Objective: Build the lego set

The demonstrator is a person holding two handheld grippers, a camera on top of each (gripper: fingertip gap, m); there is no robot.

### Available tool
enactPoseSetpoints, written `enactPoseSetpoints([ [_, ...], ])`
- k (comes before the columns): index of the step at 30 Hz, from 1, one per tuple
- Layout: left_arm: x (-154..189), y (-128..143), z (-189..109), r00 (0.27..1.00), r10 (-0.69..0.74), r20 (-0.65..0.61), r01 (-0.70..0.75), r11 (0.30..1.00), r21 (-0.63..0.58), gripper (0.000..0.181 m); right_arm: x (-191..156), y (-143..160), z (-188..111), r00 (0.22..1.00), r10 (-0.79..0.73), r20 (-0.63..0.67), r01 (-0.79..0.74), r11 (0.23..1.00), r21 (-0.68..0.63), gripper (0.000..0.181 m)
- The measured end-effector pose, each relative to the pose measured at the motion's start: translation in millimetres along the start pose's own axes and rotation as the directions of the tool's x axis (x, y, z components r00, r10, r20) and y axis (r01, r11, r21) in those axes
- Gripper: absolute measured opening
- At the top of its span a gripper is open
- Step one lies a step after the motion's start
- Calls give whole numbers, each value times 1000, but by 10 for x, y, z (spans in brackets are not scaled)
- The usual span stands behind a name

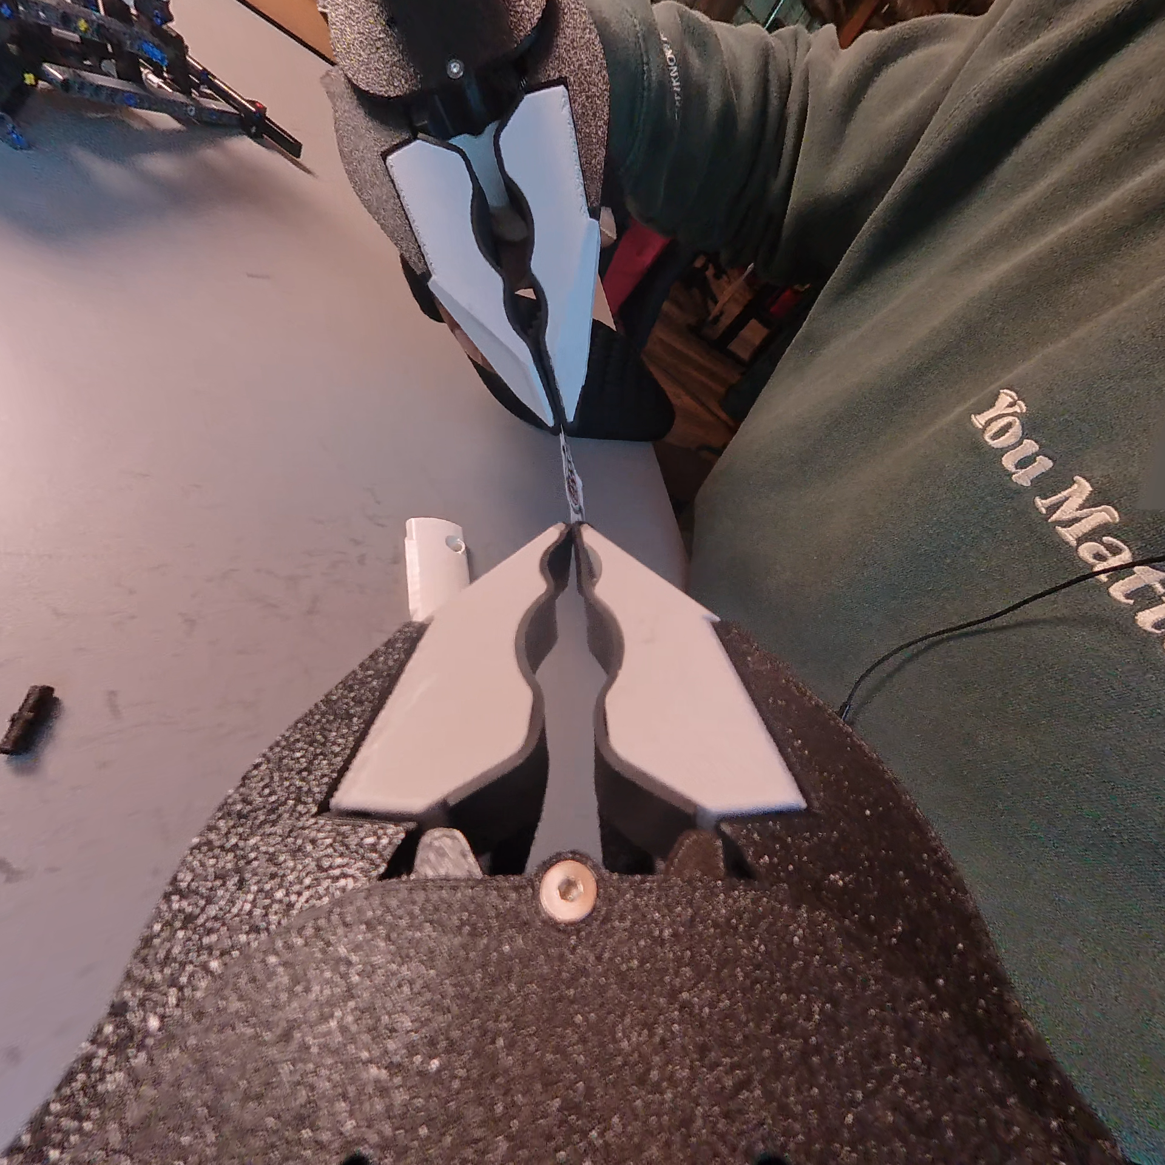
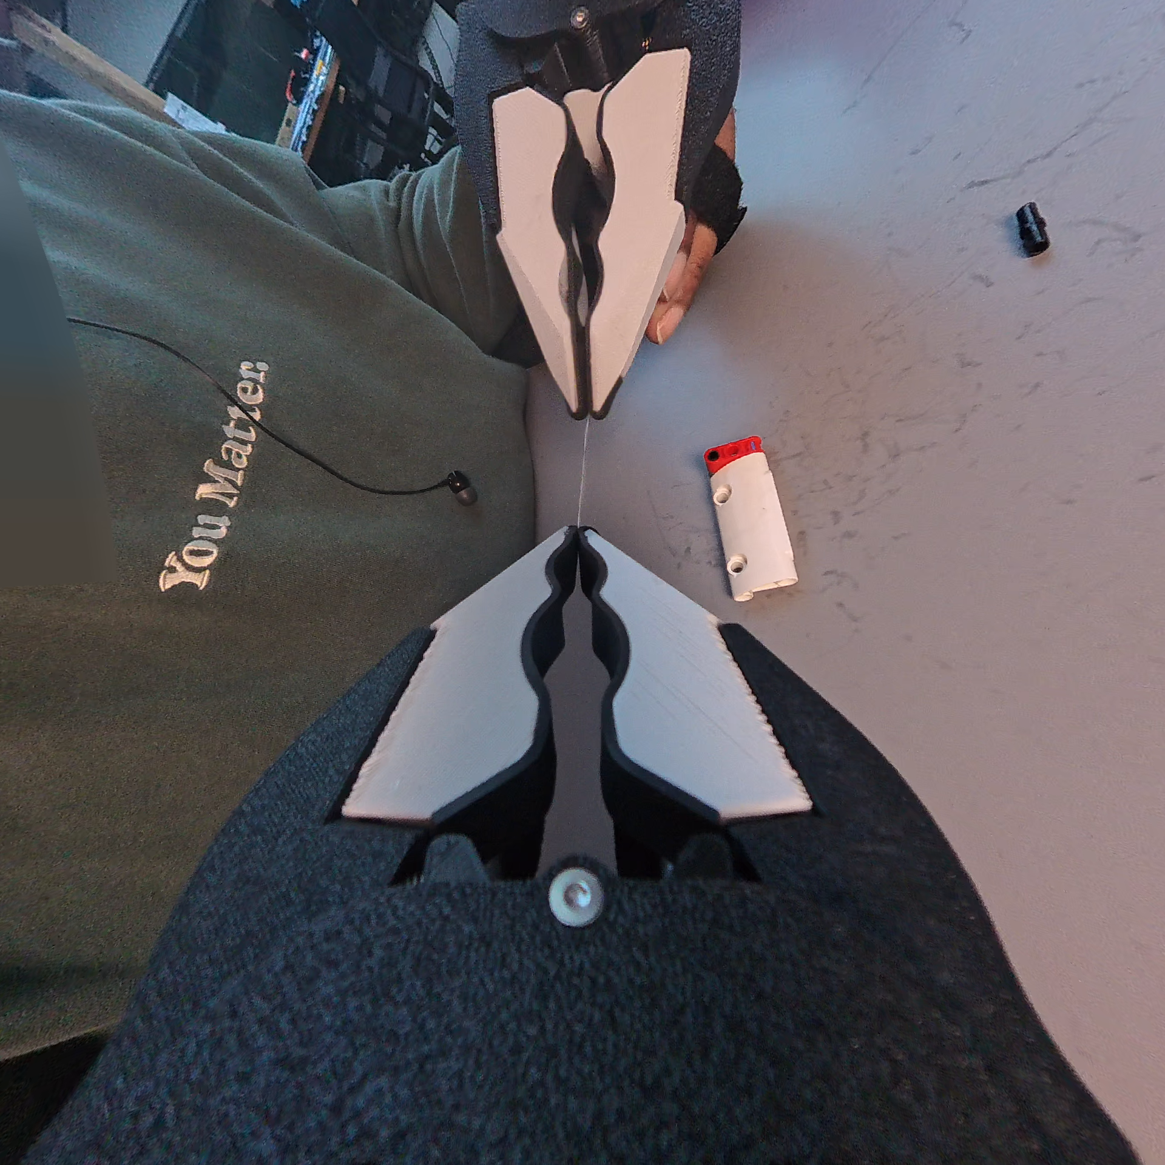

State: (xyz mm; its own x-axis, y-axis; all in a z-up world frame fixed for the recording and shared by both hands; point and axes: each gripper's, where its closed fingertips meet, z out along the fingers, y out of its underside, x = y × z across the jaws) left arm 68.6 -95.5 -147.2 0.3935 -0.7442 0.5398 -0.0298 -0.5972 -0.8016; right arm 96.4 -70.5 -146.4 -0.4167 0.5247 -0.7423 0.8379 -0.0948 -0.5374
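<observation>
Both grippers face each other tip to tip above the grey table's near edge. My left gripper point(image 1: 572, 529) and my right gripper point(image 2: 579, 529) are each shut on one end of a thin printed sticker strip point(image 1: 572, 479), stretched between them. In the right wrist view the strip point(image 2: 583, 473) shows edge-on as a thin line. The right gripper point(image 1: 561, 428) also shows in the left wrist view, and the left gripper point(image 2: 589, 413) in the right wrist view. A white curved Lego panel point(image 2: 753, 529) with a red piece point(image 2: 731, 454) on one end lies on the table beside the tips; it also shows in the left wrist view point(image 1: 435, 573).
A dark, partly built Lego model point(image 1: 126, 69) stands at the far left of the table. A small black pin point(image 2: 1031, 230) lies loose; it also shows in the left wrist view point(image 1: 28, 718). A person's green sweatshirt point(image 1: 945, 378) with a hanging black earphone cable point(image 2: 463, 488) fills the table-edge side. Tip to tip, the grippers are about 5 cm apart. The small black pin point(image 2: 1031, 230) is about equally far from each gripper, around 15 cm. Look for it in the left wrist view point(image 1: 29, 718) too.
</observation>
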Motion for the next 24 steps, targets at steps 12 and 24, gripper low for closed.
enactPoseSetpoints([
  [12,27,-121,-72,999,43,26,-44,998,49,0,12,-119,-57,984,-149,-94,159,982,105,14],
  [24,172,-165,-89,996,81,-31,-79,994,70,0,-143,-186,-102,901,-338,-271,423,823,379,35],
])
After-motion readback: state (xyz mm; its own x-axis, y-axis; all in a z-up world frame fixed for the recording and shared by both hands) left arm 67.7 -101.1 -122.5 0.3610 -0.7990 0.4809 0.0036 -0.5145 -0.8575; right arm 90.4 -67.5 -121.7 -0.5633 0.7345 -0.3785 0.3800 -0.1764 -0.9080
